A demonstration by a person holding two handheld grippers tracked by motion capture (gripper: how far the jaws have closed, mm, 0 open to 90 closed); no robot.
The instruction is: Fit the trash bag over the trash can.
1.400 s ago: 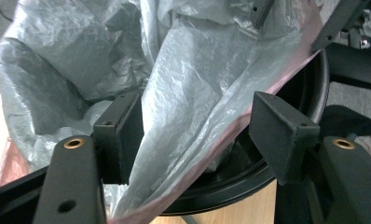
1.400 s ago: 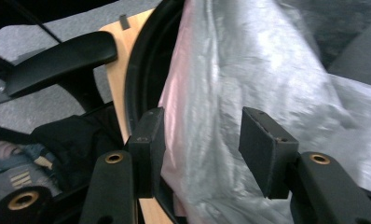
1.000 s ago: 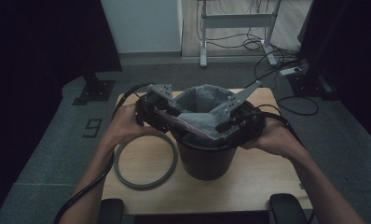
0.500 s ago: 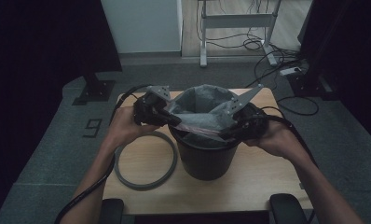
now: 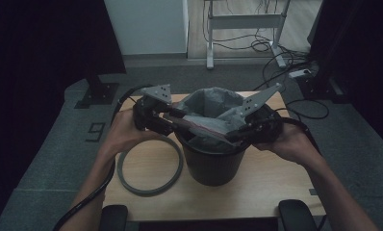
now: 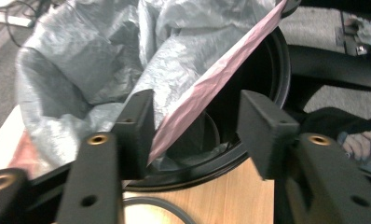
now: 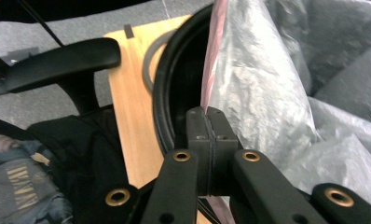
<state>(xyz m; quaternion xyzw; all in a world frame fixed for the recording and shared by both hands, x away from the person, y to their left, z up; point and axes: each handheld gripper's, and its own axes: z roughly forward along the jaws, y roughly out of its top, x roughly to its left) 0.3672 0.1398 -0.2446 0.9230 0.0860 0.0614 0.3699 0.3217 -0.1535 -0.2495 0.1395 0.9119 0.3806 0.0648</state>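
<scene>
Wooden table, ring, pinched bag hem

1. We read a single sign: a pale figure "9" on the dark grey floor mat, left of the wooden table in the high view.
2. In the right gripper view we see yellowish capital letters printed on a dark garment at the lower left; they are too blurred and cut off for us to read as a word.
3. We find no lettering, brand or number on the black bin, its grey liner bag or the grey ring.
</scene>
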